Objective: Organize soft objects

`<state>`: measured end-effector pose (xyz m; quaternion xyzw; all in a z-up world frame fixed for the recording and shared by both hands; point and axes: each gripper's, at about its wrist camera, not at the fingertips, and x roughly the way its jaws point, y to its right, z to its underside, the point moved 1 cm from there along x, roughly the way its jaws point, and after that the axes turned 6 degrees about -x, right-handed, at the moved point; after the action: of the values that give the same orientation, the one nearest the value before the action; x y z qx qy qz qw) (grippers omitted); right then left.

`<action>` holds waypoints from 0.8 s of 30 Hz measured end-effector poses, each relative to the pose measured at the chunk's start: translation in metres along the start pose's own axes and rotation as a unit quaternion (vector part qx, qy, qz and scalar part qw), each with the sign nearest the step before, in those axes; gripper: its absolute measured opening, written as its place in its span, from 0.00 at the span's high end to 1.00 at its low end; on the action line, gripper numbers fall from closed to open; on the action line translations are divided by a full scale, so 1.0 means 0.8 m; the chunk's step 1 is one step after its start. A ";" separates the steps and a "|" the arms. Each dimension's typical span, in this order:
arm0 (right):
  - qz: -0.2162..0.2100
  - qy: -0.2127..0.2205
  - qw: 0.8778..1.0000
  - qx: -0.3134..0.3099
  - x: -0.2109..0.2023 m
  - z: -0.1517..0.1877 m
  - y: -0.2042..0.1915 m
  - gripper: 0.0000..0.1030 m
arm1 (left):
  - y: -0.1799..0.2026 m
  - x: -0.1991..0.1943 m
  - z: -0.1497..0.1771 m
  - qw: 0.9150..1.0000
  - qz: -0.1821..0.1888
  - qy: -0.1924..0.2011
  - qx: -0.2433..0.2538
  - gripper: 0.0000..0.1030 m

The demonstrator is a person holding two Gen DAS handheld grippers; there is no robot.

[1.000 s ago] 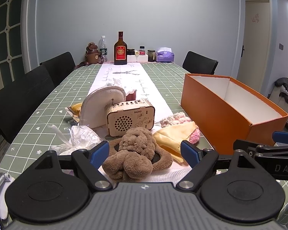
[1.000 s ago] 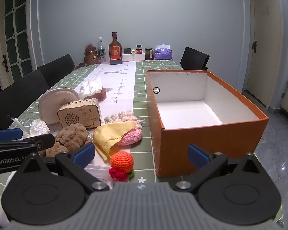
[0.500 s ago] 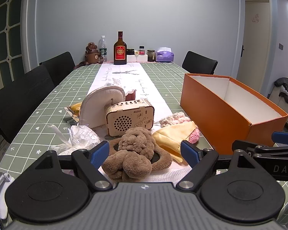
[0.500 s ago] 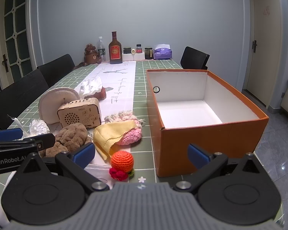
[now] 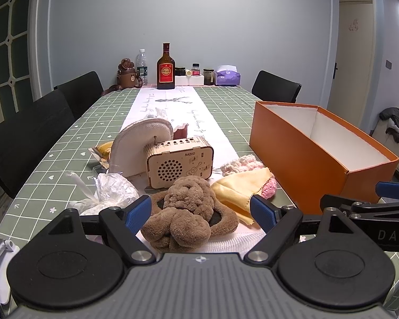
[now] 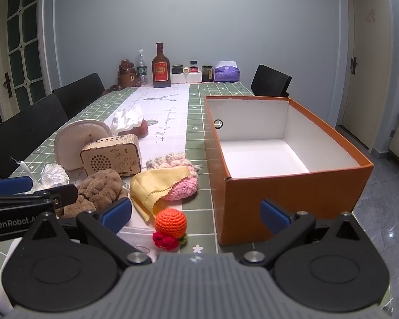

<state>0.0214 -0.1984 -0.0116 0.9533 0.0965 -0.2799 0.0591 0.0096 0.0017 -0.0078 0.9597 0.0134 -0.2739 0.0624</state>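
Rm: grey-blue walls, long tabletop (image 5: pixel 66 143) w/ green grid cloth + white runner (image 6: pixel 173 122) down the middle, black chairs along the sides.

Far end: brown liquor bottle (image 5: pixel 165 67), water bottle (image 5: pixel 141 66), bear-shaped flask (image 5: pixel 127 74), small jars, purple tissue pack (image 5: pixel 228 75).

Soft items, near end:
- brown plush toy (image 5: pixel 188 210), on runner, directly ahead of left tool (image 5: pixel 200 214); tool spread wide, nothing held, toy's near end lies between the blue pads, contact can't be told.
- yellow cloth (image 6: pixel 157 183), folded, draped over a pink crochet piece (image 6: pixel 182 188); cream crochet piece (image 6: pixel 170 159) just behind, touching.
- orange crochet ball (image 6: pixel 170 222) w/ red + green trim, on tabletop just left of the box, ahead of right tool (image 6: pixel 195 215); tool wide, holding nothing.
- cream round pad (image 5: pixel 143 143), standing on edge against the radio's back.

Other:
- wooden radio (image 5: pixel 179 164), upright, just behind plush toy.
- crumpled clear plastic bag (image 5: pixel 111 191), left of toy.
- orange cardboard box (image 6: pixel 292 194), open top, white inside, nothing in it, right of the soft items.
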 end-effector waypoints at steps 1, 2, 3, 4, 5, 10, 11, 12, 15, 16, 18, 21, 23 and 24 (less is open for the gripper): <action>0.000 0.000 1.000 0.000 0.000 0.000 0.000 0.03 | 0.001 0.000 0.000 1.000 0.001 0.000 0.000 0.05; 0.000 0.000 1.000 0.001 0.000 0.000 0.000 0.02 | 0.000 0.001 0.000 1.000 0.002 -0.001 0.000 0.05; 0.000 0.000 1.000 0.000 0.000 0.000 0.000 0.03 | 0.001 0.001 -0.001 1.000 0.002 -0.001 0.000 0.05; 0.000 0.000 1.000 0.001 0.000 0.000 0.000 0.03 | 0.001 0.001 -0.001 1.000 0.002 0.000 0.001 0.05; 0.000 0.000 1.000 0.000 0.000 0.000 0.000 0.03 | 0.001 0.001 -0.001 1.000 0.002 0.000 0.001 0.05; -0.001 0.000 1.000 -0.001 0.000 -0.001 0.000 0.03 | -0.001 0.001 -0.001 1.000 0.002 0.000 0.000 0.05; -0.001 0.000 1.000 -0.001 0.000 -0.001 0.000 0.03 | -0.001 0.001 0.000 1.000 0.002 0.000 0.000 0.05; -0.001 0.000 1.000 -0.001 0.000 -0.001 0.000 0.03 | -0.001 0.001 0.000 1.000 0.003 0.000 0.000 0.05; -0.001 0.000 1.000 -0.002 0.000 -0.001 -0.001 0.03 | -0.001 0.000 0.000 1.000 0.003 0.000 0.000 0.05; -0.001 0.001 1.000 -0.002 0.000 -0.002 -0.001 0.02 | -0.001 0.000 0.000 1.000 0.003 0.001 0.001 0.05; -0.002 0.001 1.000 -0.003 -0.001 -0.002 -0.002 0.02 | -0.001 0.000 0.000 1.000 0.003 0.001 0.002 0.05; -0.002 0.001 1.000 -0.004 -0.001 -0.002 -0.002 0.03 | -0.001 0.000 0.000 1.000 0.004 0.000 0.001 0.05; -0.002 0.000 1.000 -0.004 -0.001 -0.002 -0.002 0.03 | -0.001 0.001 0.000 1.000 0.007 -0.001 0.000 0.05; -0.002 0.001 1.000 -0.004 -0.001 -0.002 -0.003 0.03 | -0.001 0.001 0.000 1.000 0.009 -0.002 0.000 0.05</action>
<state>0.0210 -0.1963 -0.0100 0.9531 0.0993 -0.2792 0.0622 0.0100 0.0026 -0.0081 0.9592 0.0046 -0.2751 0.0654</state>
